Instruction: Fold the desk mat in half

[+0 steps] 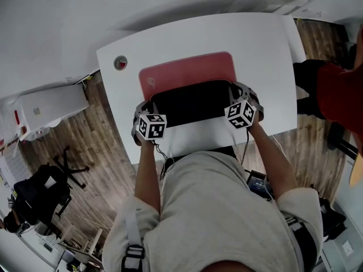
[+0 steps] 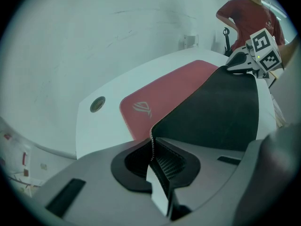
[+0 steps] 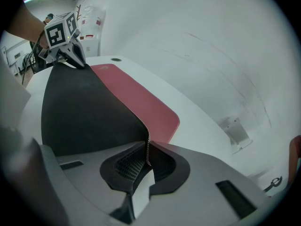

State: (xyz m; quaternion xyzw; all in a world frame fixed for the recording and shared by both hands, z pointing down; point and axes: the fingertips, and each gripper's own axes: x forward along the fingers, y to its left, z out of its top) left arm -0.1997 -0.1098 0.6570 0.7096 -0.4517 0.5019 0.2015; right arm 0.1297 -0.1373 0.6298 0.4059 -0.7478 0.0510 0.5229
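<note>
Both near corners of the desk mat (image 1: pixel 187 75) are up off the desk (image 1: pixel 266 44). Black underside faces the person; the red top lies flat on the far part, so the fold looks begun but not yet laid over.

To do it well, IMO:
- carry the 2 corners fwd together, same height & pace, w/ the lifted edge taut between them so it won't sag or twist
- go up & over, not a push, or the flat half may slide on the smooth desk
- land near corners on far corners, edges flush, before letting go

Left hand-held gripper (image 2: pixel 153 145): jaws nearly closed, pinching the mat's left near corner, stitched edge running between the pads.

Right hand-held gripper (image 3: pixel 147 149): same, clamped on the right near corner, nothing else touched.
</note>
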